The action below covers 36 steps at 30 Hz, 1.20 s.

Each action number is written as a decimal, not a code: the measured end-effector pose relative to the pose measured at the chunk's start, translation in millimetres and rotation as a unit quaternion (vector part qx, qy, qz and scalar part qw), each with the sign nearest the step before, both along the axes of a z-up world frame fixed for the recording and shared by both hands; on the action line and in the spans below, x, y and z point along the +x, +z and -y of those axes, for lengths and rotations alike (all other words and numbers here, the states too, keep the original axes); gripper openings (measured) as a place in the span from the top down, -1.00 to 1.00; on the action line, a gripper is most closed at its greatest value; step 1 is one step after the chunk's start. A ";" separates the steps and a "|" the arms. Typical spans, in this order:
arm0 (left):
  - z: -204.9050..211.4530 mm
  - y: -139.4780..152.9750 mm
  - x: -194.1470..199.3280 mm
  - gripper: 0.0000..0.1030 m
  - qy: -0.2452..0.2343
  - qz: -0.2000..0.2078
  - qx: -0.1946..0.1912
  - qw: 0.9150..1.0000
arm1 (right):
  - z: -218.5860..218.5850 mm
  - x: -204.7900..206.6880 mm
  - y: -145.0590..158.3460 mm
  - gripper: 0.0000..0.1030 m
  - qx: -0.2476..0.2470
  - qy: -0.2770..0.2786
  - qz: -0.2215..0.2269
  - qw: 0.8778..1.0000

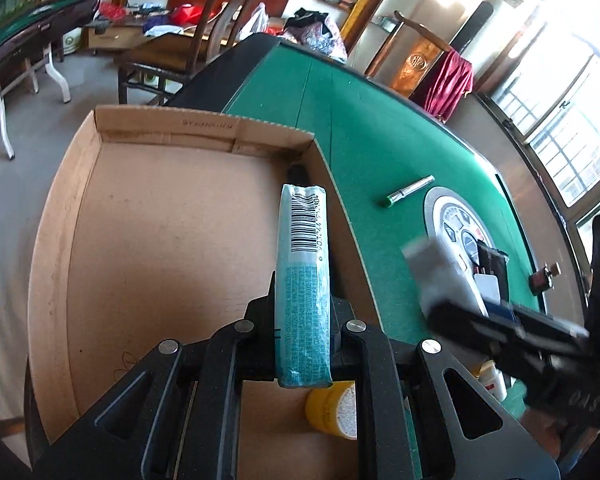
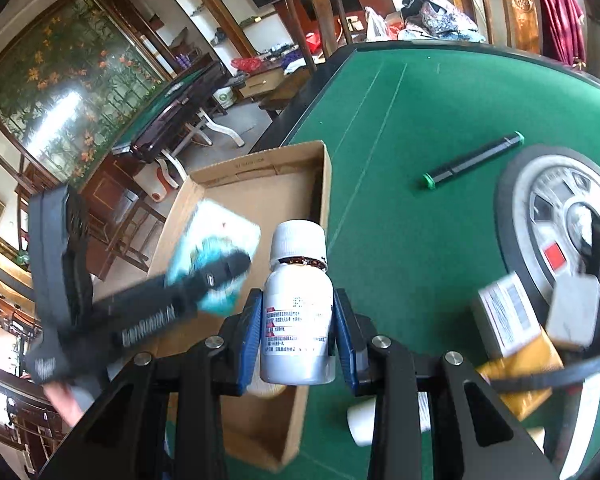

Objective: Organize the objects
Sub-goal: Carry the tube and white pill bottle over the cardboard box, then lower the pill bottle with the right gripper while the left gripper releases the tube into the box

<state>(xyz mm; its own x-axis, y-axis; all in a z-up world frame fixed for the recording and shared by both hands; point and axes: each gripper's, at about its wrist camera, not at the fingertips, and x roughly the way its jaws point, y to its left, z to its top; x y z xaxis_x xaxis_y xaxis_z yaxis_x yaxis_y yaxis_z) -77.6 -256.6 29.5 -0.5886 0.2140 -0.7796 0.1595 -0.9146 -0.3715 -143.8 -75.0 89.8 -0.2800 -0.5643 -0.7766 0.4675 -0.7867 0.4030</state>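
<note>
Left gripper [image 1: 302, 312] clamped tight on a teal tube [image 1: 303, 280], barcode end pointing away, black cap [image 1: 298, 172] at the far tip. Hanging over the open cardboard box [image 1: 80, 208], near its right-hand wall. Below the jaws, on the box floor, a yellow-lidded jar [image 1: 332, 410] lying on its side, half hidden by the gripper frame.

Over on the right: right gripper [image 2: 297, 316] pinching a white bottle [image 2: 296, 320] between its blue pads [image 2: 250, 328], jaws part-way apart and pressed against the bottle's sides. Bottle upright in the grip, white ribbed cap [image 2: 298, 240] on top, printed label facing the lens. Held above the box's near right corner and the green felt table [image 2: 380, 120].

Seen from the right wrist, the left gripper streaks across at the left (blurred, teal tube smeared along with it), a hand [image 2: 64, 396] just visible beneath it. Seen from the left wrist, the right gripper shows as a dark blur at the right edge with the white bottle a pale smear.

Out on the felt: a dark marker with green ends [image 2: 474, 160] lying alone, well apart from the box. Beside it the round centre panel [image 2: 512, 184] of the table, with a loose pile on it: a white carton [image 2: 504, 312], a yellow packet [image 2: 532, 360], a grey block [image 2: 572, 312] (blurred, hard to name). Another white cylinder [image 2: 362, 420] lying on the felt under the right gripper's frame.
</note>
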 end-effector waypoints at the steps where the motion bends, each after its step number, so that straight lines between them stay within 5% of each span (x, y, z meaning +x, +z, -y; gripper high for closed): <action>1: -0.7 -1.4 -0.8 0.75 0.000 0.003 0.001 1.000 | 7.9 -6.6 -0.5 0.35 0.005 -0.002 -0.001 1.000; 16: -12.0 -10.3 -5.6 0.75 -0.019 0.031 0.013 0.999 | 76.1 -85.4 -27.1 0.35 0.022 -0.020 0.038 0.999; 36: -16.4 -21.9 -12.0 0.75 -0.020 0.069 0.030 0.997 | 92.9 -101.1 -46.7 0.35 0.048 0.006 0.054 0.997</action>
<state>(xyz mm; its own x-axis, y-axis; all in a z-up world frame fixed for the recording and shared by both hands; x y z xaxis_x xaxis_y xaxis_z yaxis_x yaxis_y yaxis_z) -89.5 -240.2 7.6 -0.4676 0.2830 -0.8374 0.1772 -0.8981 -0.4025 -244.9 -167.9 43.2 -0.1856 -0.4891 -0.8522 0.4359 -0.8183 0.3747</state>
